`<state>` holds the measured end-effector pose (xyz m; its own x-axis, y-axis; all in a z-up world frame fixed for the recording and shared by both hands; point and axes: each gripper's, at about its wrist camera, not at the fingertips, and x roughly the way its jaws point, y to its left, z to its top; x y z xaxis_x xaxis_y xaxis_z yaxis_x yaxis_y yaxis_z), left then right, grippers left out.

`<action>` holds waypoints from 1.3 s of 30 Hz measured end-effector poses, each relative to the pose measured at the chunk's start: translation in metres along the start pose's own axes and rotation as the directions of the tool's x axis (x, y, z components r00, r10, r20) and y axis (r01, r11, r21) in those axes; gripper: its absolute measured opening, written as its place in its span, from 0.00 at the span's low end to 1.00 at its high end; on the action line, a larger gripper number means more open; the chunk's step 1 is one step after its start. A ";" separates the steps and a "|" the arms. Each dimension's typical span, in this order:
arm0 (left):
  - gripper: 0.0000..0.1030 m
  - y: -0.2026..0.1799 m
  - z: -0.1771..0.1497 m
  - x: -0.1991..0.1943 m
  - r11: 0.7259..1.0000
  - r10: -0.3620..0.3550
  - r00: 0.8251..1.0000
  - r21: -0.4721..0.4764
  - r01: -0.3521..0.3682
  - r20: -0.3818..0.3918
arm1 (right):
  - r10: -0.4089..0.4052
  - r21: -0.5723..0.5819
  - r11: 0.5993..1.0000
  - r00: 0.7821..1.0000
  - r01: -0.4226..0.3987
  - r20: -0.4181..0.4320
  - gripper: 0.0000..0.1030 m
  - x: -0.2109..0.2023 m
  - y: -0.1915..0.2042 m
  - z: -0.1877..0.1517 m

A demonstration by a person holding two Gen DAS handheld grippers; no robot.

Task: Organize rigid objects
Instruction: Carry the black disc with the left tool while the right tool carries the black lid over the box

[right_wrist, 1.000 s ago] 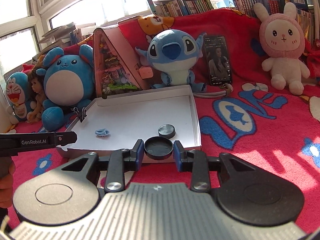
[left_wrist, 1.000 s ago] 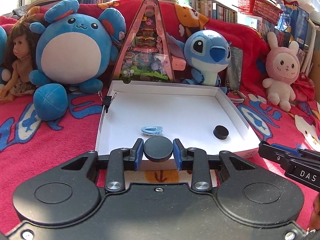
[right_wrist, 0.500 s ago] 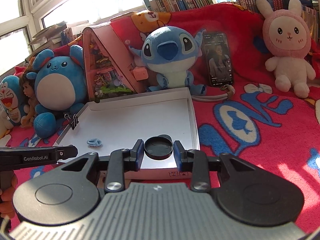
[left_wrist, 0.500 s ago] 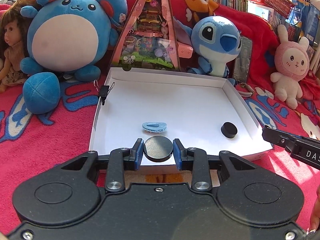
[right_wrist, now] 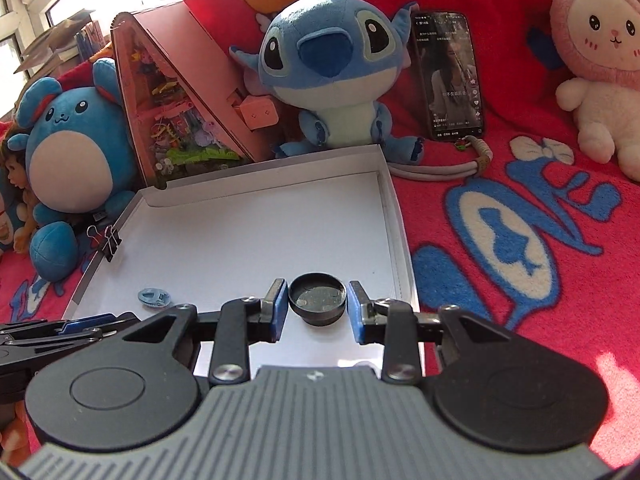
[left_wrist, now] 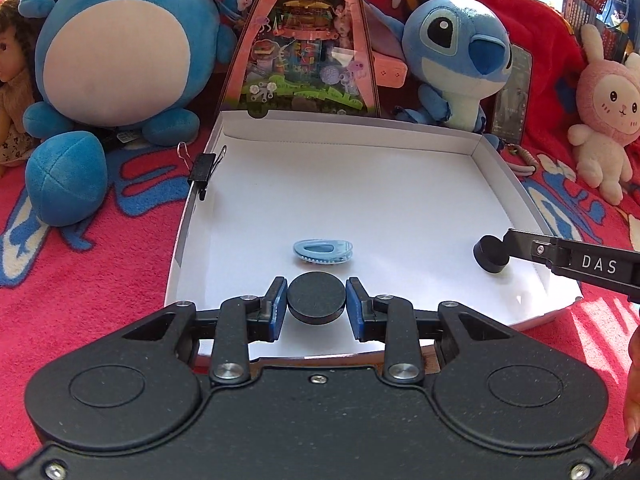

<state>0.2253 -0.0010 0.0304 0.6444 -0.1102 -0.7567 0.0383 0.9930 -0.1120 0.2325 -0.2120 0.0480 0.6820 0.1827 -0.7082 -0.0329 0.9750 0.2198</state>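
A white shallow box (left_wrist: 400,152) (right_wrist: 394,216) lies on a red blanket. My left gripper (left_wrist: 316,302) is shut on a flat black round cap (left_wrist: 316,298), held over the box's near edge. A light blue hair clip (left_wrist: 323,251) (right_wrist: 154,298) lies on the box floor just beyond it. My right gripper (right_wrist: 317,304) is shut on a black hollow round lid (right_wrist: 317,298) over the box's near right part. In the left wrist view the right gripper's finger reaches in from the right beside a small black cap (left_wrist: 490,254); whether this is the held lid is unclear.
A black binder clip (left_wrist: 204,168) (right_wrist: 108,238) grips the box's left wall. Behind the box stand a pink triangular toy house (left_wrist: 308,36), a blue round plush (left_wrist: 120,48), a Stitch plush (right_wrist: 332,68), a phone (right_wrist: 448,76) and a pink rabbit plush (right_wrist: 600,60).
Both grippers have moved forward and down over the box, each keeping hold of its black piece. The right gripper's finger now reaches further into the left wrist view.
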 end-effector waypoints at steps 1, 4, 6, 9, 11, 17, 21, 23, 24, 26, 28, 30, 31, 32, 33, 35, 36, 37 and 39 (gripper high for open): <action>0.29 0.000 0.000 0.001 1.000 0.002 1.000 0.001 -0.002 0.000 | -0.004 -0.006 1.000 1.000 0.004 -0.005 0.36 0.003 0.001 0.001; 0.29 -0.001 0.002 0.004 1.000 0.017 1.000 0.011 -0.017 0.001 | -0.025 -0.029 0.999 1.000 0.025 -0.014 0.36 0.008 0.003 0.003; 0.29 -0.001 0.003 0.006 1.000 0.021 1.000 0.012 -0.021 0.000 | -0.026 -0.040 0.999 0.999 0.025 -0.021 0.36 0.011 0.005 0.005; 0.29 -0.001 0.004 0.008 1.000 0.018 1.000 0.008 -0.018 -0.004 | -0.030 -0.065 0.998 0.999 0.028 -0.031 0.36 0.015 0.009 0.006; 0.29 -0.002 0.004 0.010 1.000 0.020 1.000 0.011 -0.020 -0.004 | -0.033 -0.082 0.996 0.999 0.030 -0.037 0.36 0.017 0.012 0.006; 0.29 -0.003 0.005 0.013 1.000 0.028 1.000 0.008 -0.028 -0.006 | -0.045 -0.102 0.994 0.998 0.039 -0.052 0.36 0.021 0.013 0.007; 0.29 -0.002 0.005 0.014 1.000 0.027 1.000 0.000 -0.027 -0.003 | -0.050 -0.105 0.994 0.997 0.043 -0.060 0.36 0.024 0.013 0.007; 0.29 -0.002 0.005 0.015 1.000 0.030 1.000 0.000 -0.030 0.001 | -0.049 -0.105 0.994 0.997 0.042 -0.063 0.36 0.024 0.013 0.007; 0.29 -0.003 0.006 0.015 0.999 0.032 0.999 0.002 -0.032 0.002 | -0.049 -0.105 0.994 0.997 0.042 -0.064 0.36 0.025 0.014 0.006; 0.29 -0.003 0.006 0.016 0.999 0.034 0.999 0.005 -0.034 0.005 | -0.050 -0.106 0.993 0.997 0.043 -0.064 0.36 0.025 0.014 0.006; 0.29 -0.003 0.007 0.016 0.999 0.035 0.999 0.003 -0.035 0.007 | -0.053 -0.110 0.993 0.997 0.046 -0.063 0.36 0.026 0.015 0.006; 0.29 -0.003 0.007 0.017 0.999 0.037 0.999 0.002 -0.037 0.010 | -0.055 -0.117 0.992 0.997 0.048 -0.061 0.36 0.027 0.016 0.006; 0.29 -0.003 0.007 0.017 0.999 0.038 0.999 0.001 -0.038 0.011 | -0.057 -0.119 0.992 0.997 0.050 -0.059 0.36 0.027 0.016 0.006; 0.29 -0.003 0.007 0.017 0.999 0.039 0.999 0.001 -0.039 0.012 | -0.059 -0.119 0.992 0.997 0.051 -0.057 0.36 0.027 0.016 0.006; 0.29 -0.003 0.007 0.017 0.999 0.039 0.999 0.001 -0.039 0.013 | -0.060 -0.120 0.991 0.997 0.053 -0.054 0.36 0.027 0.017 0.006; 0.29 -0.004 0.007 0.017 0.999 0.041 0.999 0.003 -0.041 0.014 | -0.063 -0.123 0.991 0.997 0.056 -0.050 0.37 0.027 0.017 0.006; 0.29 -0.004 0.007 0.017 0.999 0.041 0.999 0.004 -0.041 0.015 | -0.064 -0.124 0.991 0.997 0.058 -0.048 0.37 0.026 0.017 0.006; 0.29 -0.004 0.007 0.017 0.999 0.042 0.999 0.007 -0.042 0.016 | -0.064 -0.124 0.991 0.997 0.058 -0.048 0.37 0.027 0.017 0.006; 0.29 -0.004 0.007 0.017 0.999 0.041 0.999 0.008 -0.041 0.018 | -0.064 -0.120 0.991 0.997 0.057 -0.051 0.37 0.027 0.017 0.006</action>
<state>0.2417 -0.0065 0.0228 0.6593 -0.0685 -0.7488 0.0179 0.9970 -0.0754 0.2544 -0.1916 0.0363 0.6448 0.1265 -0.7538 -0.0811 0.9920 0.0971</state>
